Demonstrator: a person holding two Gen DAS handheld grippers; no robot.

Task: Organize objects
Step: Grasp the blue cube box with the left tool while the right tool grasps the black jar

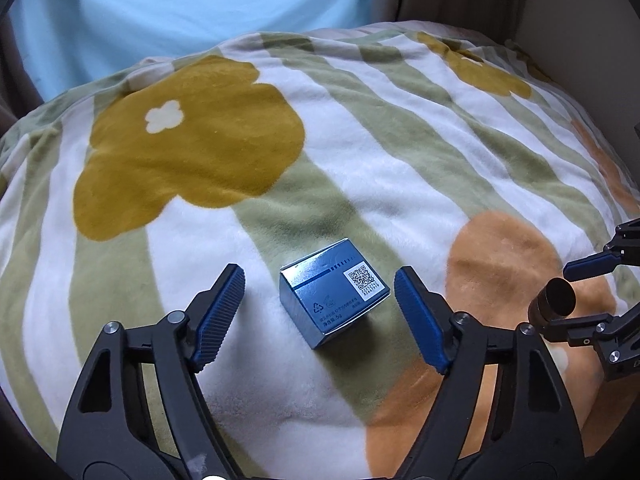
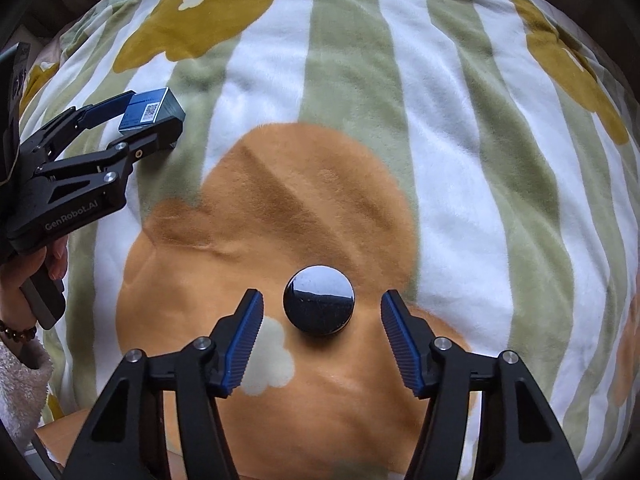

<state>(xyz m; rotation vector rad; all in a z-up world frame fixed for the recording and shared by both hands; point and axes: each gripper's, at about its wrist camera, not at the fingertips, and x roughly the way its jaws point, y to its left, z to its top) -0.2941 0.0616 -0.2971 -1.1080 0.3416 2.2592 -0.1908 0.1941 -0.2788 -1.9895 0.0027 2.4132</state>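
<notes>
A small blue box (image 1: 333, 294) with a QR label lies on the flowered blanket (image 1: 360, 128). My left gripper (image 1: 320, 314) is open, its blue pads on either side of the box and apart from it. A round jar with a glossy black lid (image 2: 319, 306) stands on an orange flower patch. My right gripper (image 2: 322, 340) is open with the jar between its fingers, not touching. In the left wrist view the jar (image 1: 554, 300) and the right gripper (image 1: 576, 300) show at the right edge. In the right wrist view the left gripper (image 2: 132, 116) straddles the box (image 2: 150, 110) at the left.
The soft blanket (image 2: 400, 100) with green stripes and yellow and orange flowers covers the whole surface. A light blue sheet (image 1: 180, 8) lies behind it. A hand with a bead bracelet (image 2: 20, 320) holds the left gripper.
</notes>
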